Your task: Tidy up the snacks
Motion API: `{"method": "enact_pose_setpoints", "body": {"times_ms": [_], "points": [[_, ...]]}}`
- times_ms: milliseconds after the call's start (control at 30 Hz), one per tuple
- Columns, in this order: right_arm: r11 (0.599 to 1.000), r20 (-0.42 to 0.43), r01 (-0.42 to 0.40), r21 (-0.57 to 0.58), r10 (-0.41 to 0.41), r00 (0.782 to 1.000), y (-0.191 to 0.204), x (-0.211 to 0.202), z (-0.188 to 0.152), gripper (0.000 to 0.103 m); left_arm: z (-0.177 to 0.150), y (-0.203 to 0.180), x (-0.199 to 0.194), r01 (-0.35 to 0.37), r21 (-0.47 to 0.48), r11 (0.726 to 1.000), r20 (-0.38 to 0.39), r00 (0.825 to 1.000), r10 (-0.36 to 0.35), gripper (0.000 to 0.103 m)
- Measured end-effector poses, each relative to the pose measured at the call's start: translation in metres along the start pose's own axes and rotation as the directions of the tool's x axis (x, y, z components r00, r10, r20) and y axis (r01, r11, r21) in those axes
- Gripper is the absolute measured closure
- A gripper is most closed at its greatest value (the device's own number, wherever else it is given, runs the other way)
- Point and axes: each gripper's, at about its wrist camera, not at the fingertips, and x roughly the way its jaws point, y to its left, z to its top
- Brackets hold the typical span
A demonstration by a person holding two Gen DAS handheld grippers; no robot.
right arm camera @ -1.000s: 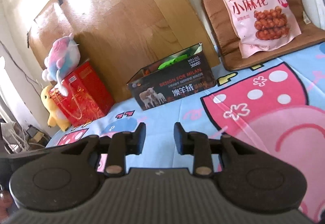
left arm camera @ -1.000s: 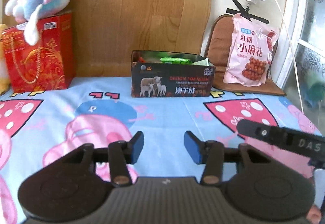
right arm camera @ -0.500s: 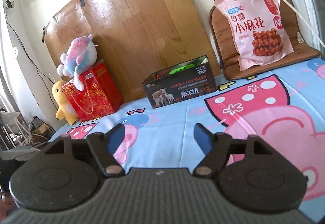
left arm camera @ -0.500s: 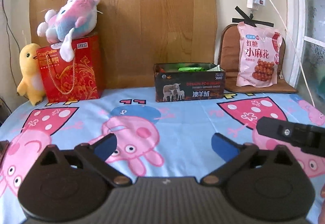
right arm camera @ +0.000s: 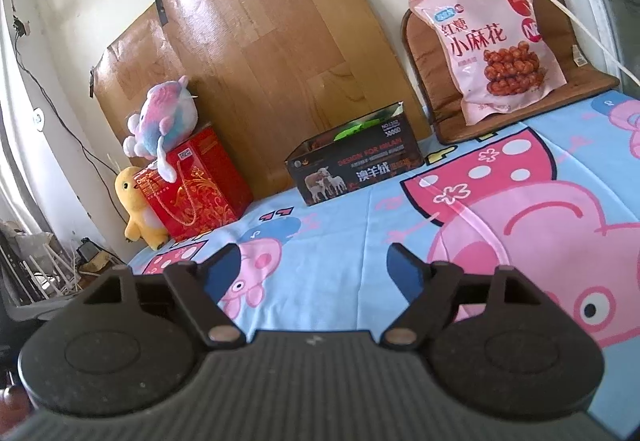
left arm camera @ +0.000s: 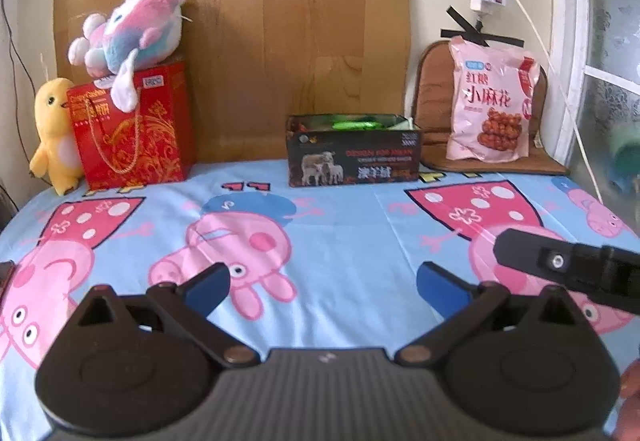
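Both grippers are empty. Left gripper has its jaws spread wide over the cartoon-print sheet, nothing between them. Right gripper is also apart and has just been widening, gap clear too. My read: they're backed off from the far edge and opened ready for the next pick, or parked after a drop.

Largest item back there: wood-grain board taped to the wall as a backdrop. Red gift bag stands on the left with a plush toy on top and a yellow chick beside it; decor, likely not task items.

Dark box sits mid-back, open top, green packets visible inside; looks like the collection bin. Pink snack bag leans upright on a brown cushion to the box's right, still outside it. Probably the next target; soft bag, so grab an edge.
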Motion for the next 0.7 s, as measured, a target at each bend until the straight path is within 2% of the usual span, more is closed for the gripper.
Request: {"method": "enact_pose_setpoints", "body": {"times_ms": [133,333,700], "points": [[1.0,0.001,0.007,0.019,-0.007,1.0,-0.006,-0.002,-0.001,0.02,-0.002,-0.004,0.0,0.024,0.002,1.0,-0.007,1.0,-0.024,0.0],[0.999,0.001,0.013,0.038,-0.013,1.0,-0.011,-0.003,-0.004,0.019,-0.005,-0.012,-0.001,-0.055,0.028,0.998,0.008,0.998,0.054,0.0],[1.0,0.011,0.014,0.024,-0.014,1.0,-0.009,-0.007,-0.007,0.018,-0.006,-0.016,-0.007,-0.1,0.054,0.993,0.035,0.995,0.099,0.0]]}}
